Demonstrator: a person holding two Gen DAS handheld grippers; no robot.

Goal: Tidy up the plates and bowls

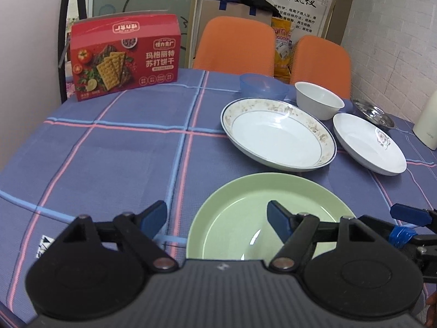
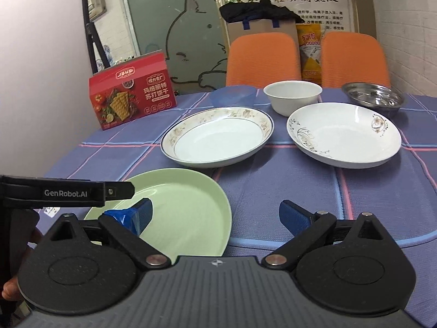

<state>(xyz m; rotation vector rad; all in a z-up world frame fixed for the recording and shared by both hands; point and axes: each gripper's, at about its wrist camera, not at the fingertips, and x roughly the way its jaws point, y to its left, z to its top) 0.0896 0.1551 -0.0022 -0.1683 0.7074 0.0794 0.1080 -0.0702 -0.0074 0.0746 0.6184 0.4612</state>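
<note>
We hold both grippers low over the near edge of the table (image 1: 109,147), and neither carries anything; the left gripper (image 1: 217,220) has its fingers spread wide, one over the cloth and one over the green plate (image 1: 245,213); the right gripper (image 2: 215,216) is spread too, its left finger above that plate's right part and its right finger over bare cloth; the green plate lies flat nearest us, between the two tools; just beyond it sits the rimmed plate (image 1: 275,134), with a floral band and blue edge, and to its right, apart from it, the white plate (image 2: 344,136) with a scroll pattern; behind these stand the blue bowl (image 2: 232,94), the white bowl (image 2: 292,95) and the steel bowl (image 2: 372,97) in a loose row; a cracker box (image 1: 124,57) stands at the far left, clear of our work; nothing is stacked yet, so we judge the task barely begun; the green plate looks the likely first pick; to do it well we should slide one finger under its rim and the other over it, close firmly on the edge, lift level, and set it down centred on a larger plate; glazed ware may slip, so we should move slowly and keep clear of each other's tool.
</note>
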